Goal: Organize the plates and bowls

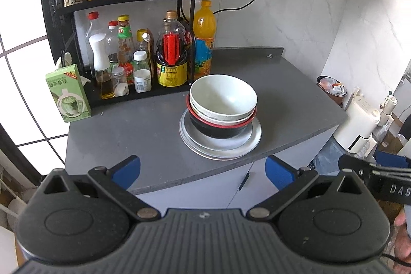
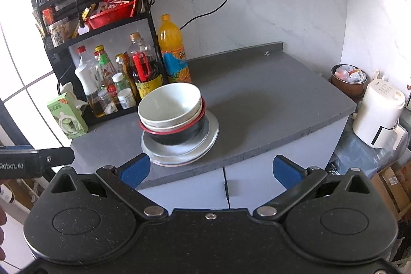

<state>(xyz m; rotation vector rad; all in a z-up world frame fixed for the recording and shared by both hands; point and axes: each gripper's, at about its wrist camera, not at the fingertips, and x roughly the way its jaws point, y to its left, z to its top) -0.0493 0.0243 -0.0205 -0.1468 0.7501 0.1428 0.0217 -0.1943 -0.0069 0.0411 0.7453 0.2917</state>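
With both grippers held off the counter edge, I see the bowl stack (image 1: 223,104) ahead on the plates (image 1: 221,145).
Left gripper (image 1: 203,171) and right gripper (image 2: 210,171) jaws spread wide, empty; stack sits ahead of the left, ahead-left of the right, on the grey counter (image 2: 257,99).

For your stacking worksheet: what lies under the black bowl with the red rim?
Under the black bowl sits a stack of pale plates on the grey counter. Their rims show; their centres and exact number are covered.

White marbled wall tiles (image 1: 295,17) back a grey bench (image 1: 282,99) over pale cabinet doors (image 2: 187,191). A black shelf rack (image 1: 123,1) stands left, beside a bright, gridded window (image 1: 23,94).
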